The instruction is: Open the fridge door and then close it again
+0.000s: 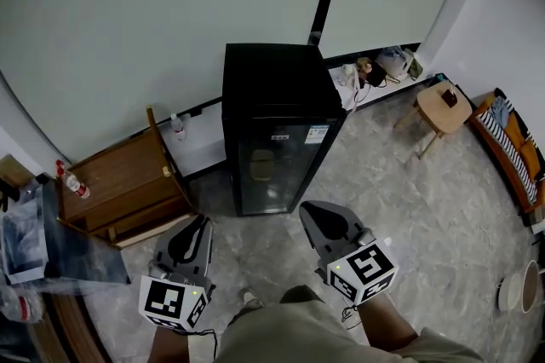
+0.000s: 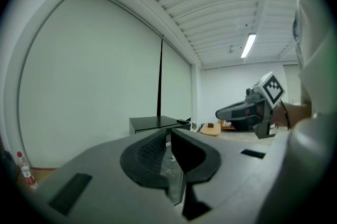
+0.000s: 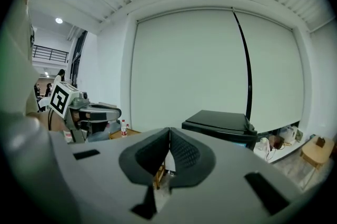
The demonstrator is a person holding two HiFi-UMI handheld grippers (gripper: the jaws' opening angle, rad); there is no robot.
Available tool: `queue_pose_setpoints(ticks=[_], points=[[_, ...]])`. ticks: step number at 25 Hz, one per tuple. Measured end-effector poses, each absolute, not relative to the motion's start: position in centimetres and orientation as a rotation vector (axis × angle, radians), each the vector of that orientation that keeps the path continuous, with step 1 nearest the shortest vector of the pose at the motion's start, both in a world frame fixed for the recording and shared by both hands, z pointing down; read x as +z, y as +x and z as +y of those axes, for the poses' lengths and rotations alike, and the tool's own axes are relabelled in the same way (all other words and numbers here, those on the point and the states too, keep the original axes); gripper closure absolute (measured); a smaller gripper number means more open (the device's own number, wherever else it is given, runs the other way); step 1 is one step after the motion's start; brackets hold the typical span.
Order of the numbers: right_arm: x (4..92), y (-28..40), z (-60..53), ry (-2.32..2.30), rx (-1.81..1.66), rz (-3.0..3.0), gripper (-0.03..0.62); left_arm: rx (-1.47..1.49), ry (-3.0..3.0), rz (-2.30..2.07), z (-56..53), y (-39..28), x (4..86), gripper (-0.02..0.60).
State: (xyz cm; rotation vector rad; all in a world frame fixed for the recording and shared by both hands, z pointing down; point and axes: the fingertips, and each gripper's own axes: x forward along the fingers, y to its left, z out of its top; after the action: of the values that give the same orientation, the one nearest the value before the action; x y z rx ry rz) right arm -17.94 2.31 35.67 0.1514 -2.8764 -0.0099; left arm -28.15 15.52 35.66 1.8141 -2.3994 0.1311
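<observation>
- Left gripper (image 2: 168,134): hangs above the near edge of the floor (image 1: 409,208), aims roughly level at the fridge (image 1: 277,131), shows its jaws drawn together to a thin slit with nothing in it.
- Right gripper (image 3: 169,131): sits just beside the left one, well short of the fridge, shows its ribbed pads pressed tip to tip, grips nothing.
- Fridge: stands upright at the far edge of the floor, backed against the pale wall, black, with its dark glass door shut and facing both grippers; touches neither.
- Wooden cabinet (image 1: 128,182): stands near the fridge's left side, toward the floor's far left corner, and carries a red-capped bottle (image 1: 75,185) at its left end.
- Second bottle (image 1: 177,128): stands on a low white ledge between the cabinet and the fridge.
- Bags and cables (image 1: 375,72): lie heaped along the wall just right of the fridge.
- Wooden stool (image 1: 443,110): stands well apart toward the floor's far right corner and bears a small dark object on its seat.
- Striped bench (image 1: 511,152): runs along the floor's right edge.
</observation>
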Motion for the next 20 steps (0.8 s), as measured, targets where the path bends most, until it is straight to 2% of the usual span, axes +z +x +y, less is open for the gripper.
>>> queue_pose_setpoints(ticks=[20], points=[[35.5,-17.8,-3.2,0.076,0.021,-2.904,0.597,0.129,1.804,-2.473,10.3,-29.2,34.8,0.551]])
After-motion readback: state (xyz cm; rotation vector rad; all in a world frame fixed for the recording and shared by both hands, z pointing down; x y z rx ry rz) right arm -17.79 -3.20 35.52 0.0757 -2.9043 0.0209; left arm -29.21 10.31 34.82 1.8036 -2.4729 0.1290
